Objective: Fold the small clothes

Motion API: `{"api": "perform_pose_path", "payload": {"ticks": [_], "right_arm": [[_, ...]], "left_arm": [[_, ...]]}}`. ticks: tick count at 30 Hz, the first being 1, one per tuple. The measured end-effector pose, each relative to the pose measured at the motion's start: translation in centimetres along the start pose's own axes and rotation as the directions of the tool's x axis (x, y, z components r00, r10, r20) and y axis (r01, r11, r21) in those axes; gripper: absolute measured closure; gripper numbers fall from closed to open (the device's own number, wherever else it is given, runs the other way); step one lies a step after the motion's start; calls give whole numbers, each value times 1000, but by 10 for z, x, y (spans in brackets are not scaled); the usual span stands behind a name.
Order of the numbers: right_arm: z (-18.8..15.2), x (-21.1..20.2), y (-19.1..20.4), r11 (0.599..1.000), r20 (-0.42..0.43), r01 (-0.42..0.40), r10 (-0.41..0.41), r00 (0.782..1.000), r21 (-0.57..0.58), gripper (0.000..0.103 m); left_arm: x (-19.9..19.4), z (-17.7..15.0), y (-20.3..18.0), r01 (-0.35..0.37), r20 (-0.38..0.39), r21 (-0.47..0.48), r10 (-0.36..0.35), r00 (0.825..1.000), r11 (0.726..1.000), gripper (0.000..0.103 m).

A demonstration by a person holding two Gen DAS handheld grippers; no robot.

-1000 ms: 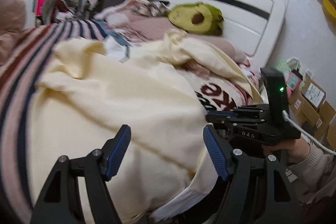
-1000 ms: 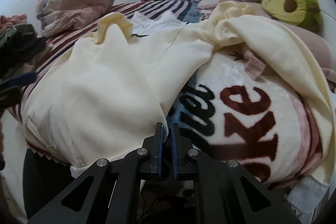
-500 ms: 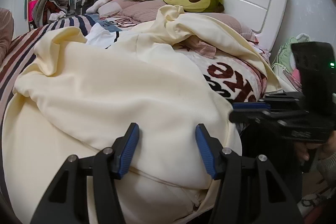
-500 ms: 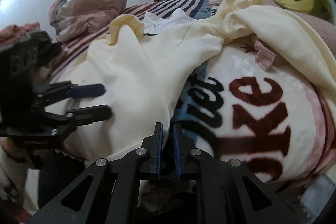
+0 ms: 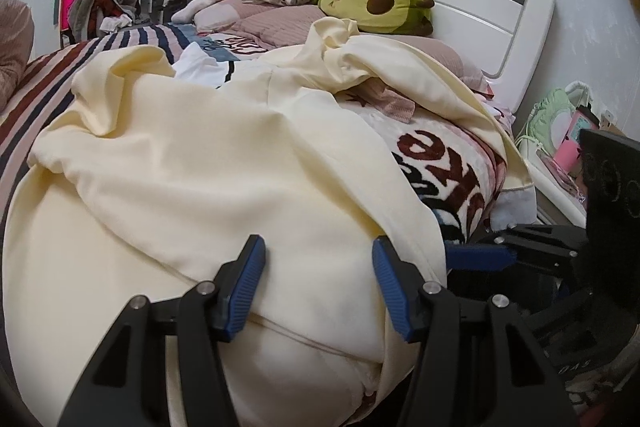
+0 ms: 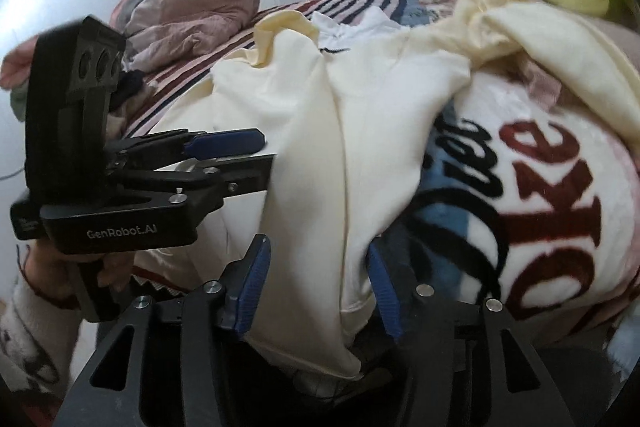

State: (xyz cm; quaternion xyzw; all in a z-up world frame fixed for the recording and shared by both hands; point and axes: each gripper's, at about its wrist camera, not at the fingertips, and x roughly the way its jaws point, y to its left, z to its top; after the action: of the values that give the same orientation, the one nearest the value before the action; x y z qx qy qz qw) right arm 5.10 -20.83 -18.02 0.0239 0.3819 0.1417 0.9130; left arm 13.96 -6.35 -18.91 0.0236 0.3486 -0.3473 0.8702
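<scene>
Tongs (image 5: 318, 281) (image 6: 316, 283) gape around cream garment (image 5: 192, 179) hem at bed edge.

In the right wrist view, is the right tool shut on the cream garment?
No. The right tool is open, its blue fingers set apart on either side of the cream garment's hem.
</scene>
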Motion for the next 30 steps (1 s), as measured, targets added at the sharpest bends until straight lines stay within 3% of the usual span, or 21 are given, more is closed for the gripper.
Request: {"api": "perform_pose_path", "payload": {"ticks": [3,6,9,12,20,26,28,30], "right_arm": [[0,-13,5,999,42,22,-21,999,-36,57],[1,-20,14,997,62,-7,12,998,-75,57],[1,-7,23,994,21,-31,33,999,-103,58],[1,12,22,995,-3,12,-12,1000,-96,59],[11,26,25,978,29,142,-139,990,-156,62],[12,22,24,963,66,208,-200,978,-169,62],[11,23,22,971,48,180,-174,984,-159,62],[13,24,19,978,35,146,-143,989,-145,79]], "left_arm": [[-2,1,1,4,1,-1,-4,1000,1000,51],[-4,1,1,-1,4,1,1,1000,1000,51],[-8,-1,4,-10,8,-3,10,1000,1000,51],[-20,-3,9,-26,19,-16,26,999,1000,51],[-46,-7,23,-74,41,-44,76,996,996,51],[-52,-5,19,-86,58,-40,88,994,995,51],[-53,-3,17,-86,64,-39,88,994,996,51],[-55,-2,16,-89,71,-36,92,993,995,51]]}}
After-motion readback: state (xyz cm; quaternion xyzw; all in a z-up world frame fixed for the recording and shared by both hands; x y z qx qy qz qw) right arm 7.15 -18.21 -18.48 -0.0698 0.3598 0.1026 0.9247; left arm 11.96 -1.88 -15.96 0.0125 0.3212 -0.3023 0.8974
